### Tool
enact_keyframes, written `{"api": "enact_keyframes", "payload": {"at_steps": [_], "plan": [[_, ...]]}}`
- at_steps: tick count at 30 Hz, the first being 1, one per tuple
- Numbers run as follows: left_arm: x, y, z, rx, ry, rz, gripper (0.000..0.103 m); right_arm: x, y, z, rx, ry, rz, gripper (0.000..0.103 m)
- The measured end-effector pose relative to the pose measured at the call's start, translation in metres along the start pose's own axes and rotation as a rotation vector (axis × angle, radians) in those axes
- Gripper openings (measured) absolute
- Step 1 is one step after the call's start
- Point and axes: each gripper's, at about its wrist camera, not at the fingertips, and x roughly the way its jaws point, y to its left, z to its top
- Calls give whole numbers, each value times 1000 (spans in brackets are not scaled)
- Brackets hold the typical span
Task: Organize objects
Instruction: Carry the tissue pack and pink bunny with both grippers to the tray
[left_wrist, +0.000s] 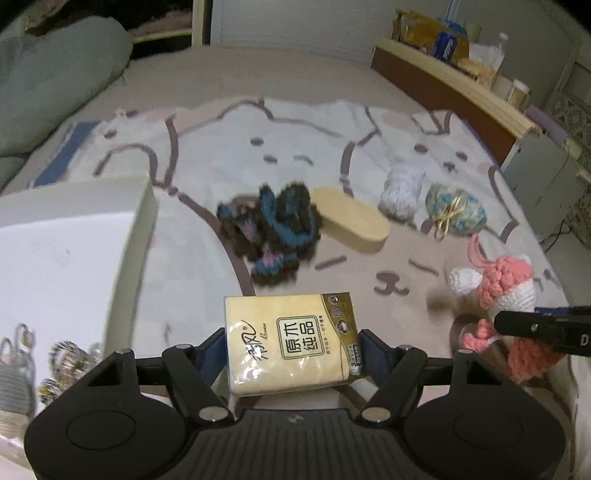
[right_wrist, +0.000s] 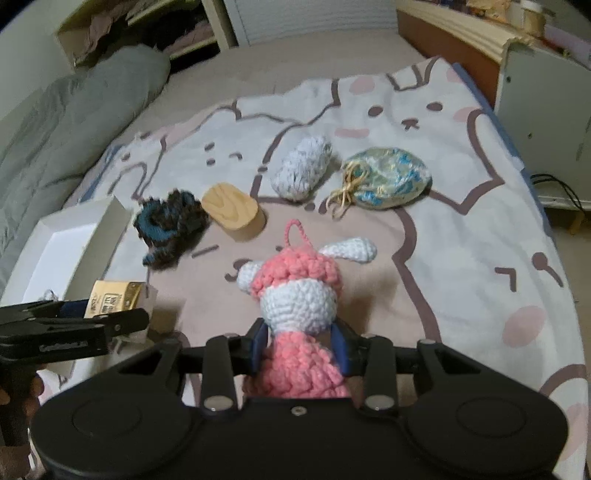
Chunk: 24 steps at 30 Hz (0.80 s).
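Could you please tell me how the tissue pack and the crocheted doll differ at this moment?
The tissue pack is flat, boxy and yellow with print; the crocheted doll is soft, rounded, pink and white. The left tongs clamp the pack, while the right tongs squeeze the doll. Both are gripped above the cat-print blanket.

Bed (right_wrist: 332, 44) with cartoon blanket (right_wrist: 461, 229), yarn ball (right_wrist: 301, 171), wooden block (right_wrist: 232, 210)

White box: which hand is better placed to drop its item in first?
Left, probably. The left gripper holds the tissue pack right beside the white box; the right gripper, jaws on the crochet doll, is farther away.
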Motion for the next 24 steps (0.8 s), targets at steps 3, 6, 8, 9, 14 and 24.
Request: {"api": "enact_keyframes", "payload": {"at_steps": [3,6,8,9,14,24], "plan": [[-17,-1,8,1,-34,-7,75,-11,5,1,9,-30,-7,38],[-30,-1,13,5,-54,-13,75,-19,11,5,13,-56,-22,38],[-40,2,16,8,-68,-19,75,-24,16,8,21,-70,-33,38],[-44,3,17,9,-75,-20,75,-26,18,10,27,-77,-32,38],[-66,22,23,-4,-109,-21,75,-38,34,20,58,-125,-20,38],[-97,85,39,-59,-172,14,75,-32,94,46,33,-152,33,38]]}}
